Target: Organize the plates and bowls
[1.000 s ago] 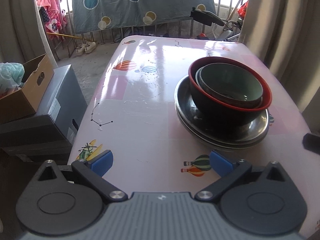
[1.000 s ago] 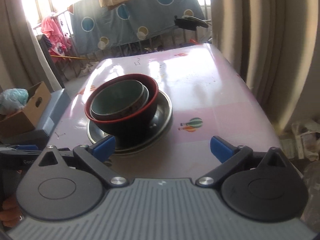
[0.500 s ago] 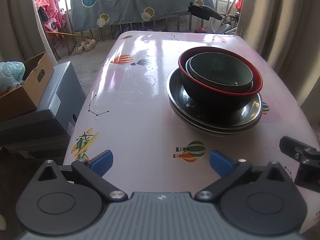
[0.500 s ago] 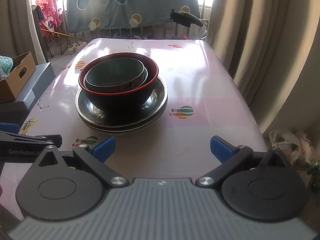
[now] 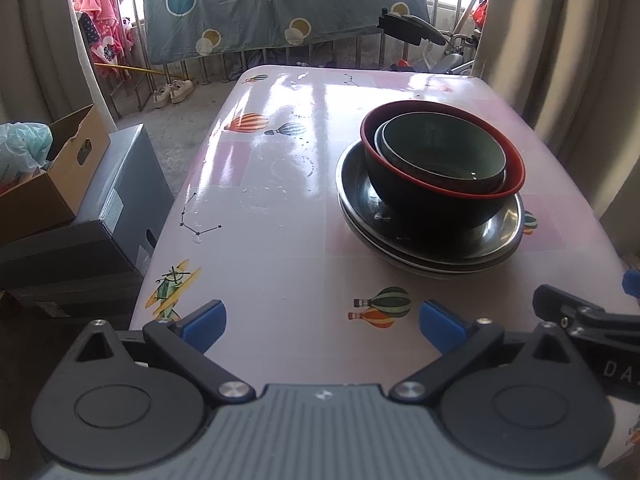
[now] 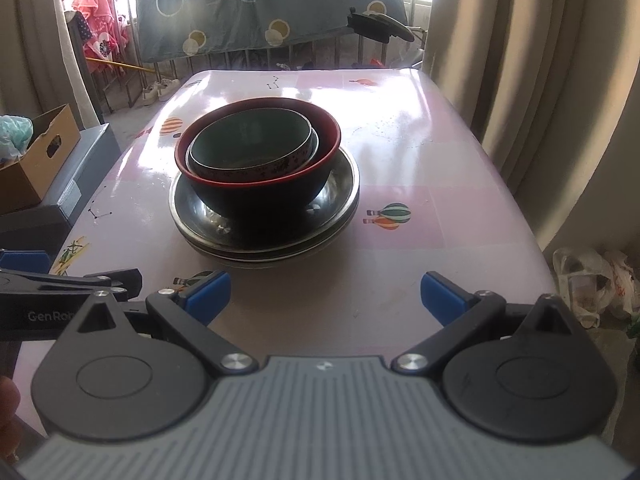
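Both hand-held grippers, left and right, spread wide and empty; bowls nested on stacked plates (mid-surface).

You cannot count the plates at the centre of the right wrist view: the red-rimmed bowl covers their middles, and only stacked rims show. The green bowl nested inside hides that bowl's floor. At the lower right edge of the left wrist view, the right gripper is cut off. The desk has its near edge behind your own gripper body.
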`<action>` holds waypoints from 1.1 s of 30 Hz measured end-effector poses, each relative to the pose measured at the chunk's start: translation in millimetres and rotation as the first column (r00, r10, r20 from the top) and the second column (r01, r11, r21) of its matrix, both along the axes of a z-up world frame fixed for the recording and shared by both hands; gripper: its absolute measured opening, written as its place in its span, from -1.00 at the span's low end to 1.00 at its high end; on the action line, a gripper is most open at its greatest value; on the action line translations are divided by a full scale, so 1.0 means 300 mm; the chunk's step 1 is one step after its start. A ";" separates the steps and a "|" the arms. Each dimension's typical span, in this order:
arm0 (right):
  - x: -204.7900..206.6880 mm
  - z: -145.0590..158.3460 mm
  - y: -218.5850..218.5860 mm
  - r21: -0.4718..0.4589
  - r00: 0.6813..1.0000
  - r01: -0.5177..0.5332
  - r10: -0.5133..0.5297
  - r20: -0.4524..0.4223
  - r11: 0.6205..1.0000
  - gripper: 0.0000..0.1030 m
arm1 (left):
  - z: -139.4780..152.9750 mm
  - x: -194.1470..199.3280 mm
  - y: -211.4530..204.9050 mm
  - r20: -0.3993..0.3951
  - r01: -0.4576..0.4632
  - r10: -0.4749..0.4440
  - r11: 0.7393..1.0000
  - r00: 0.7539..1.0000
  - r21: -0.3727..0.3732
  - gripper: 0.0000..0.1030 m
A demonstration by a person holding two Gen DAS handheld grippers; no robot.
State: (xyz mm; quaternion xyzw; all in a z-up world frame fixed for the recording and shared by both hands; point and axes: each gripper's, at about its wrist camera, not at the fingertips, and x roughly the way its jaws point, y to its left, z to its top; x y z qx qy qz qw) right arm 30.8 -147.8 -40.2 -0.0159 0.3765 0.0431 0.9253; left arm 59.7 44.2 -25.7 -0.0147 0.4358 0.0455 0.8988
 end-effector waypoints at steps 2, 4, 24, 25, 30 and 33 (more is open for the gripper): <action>0.004 -0.001 -0.001 0.002 1.000 0.006 -0.006 -0.002 1.000 0.97 | 0.003 0.001 -0.002 0.002 0.000 0.000 1.000 1.000 0.004 1.00; 0.006 -0.002 -0.004 0.005 1.000 0.010 -0.010 -0.004 1.000 0.97 | 0.002 0.001 -0.004 0.002 0.002 -0.002 1.000 1.000 0.007 1.00; 0.014 -0.011 -0.009 0.009 0.999 0.025 -0.025 -0.020 1.000 0.97 | -0.003 0.001 -0.008 -0.007 -0.006 0.006 1.000 1.000 0.015 1.00; 0.014 -0.012 -0.008 0.009 1.000 0.025 -0.024 -0.020 1.000 0.97 | -0.004 0.002 -0.008 -0.008 -0.006 0.007 1.000 1.000 0.015 1.00; 0.017 -0.012 -0.006 0.006 0.999 0.024 -0.024 -0.023 1.000 0.97 | -0.009 0.003 -0.004 -0.012 -0.009 0.009 1.000 1.000 0.009 1.00; 0.019 -0.012 -0.004 0.003 0.999 0.024 -0.024 -0.026 1.000 0.97 | -0.012 0.007 0.000 -0.020 -0.011 0.011 1.000 1.000 0.001 1.00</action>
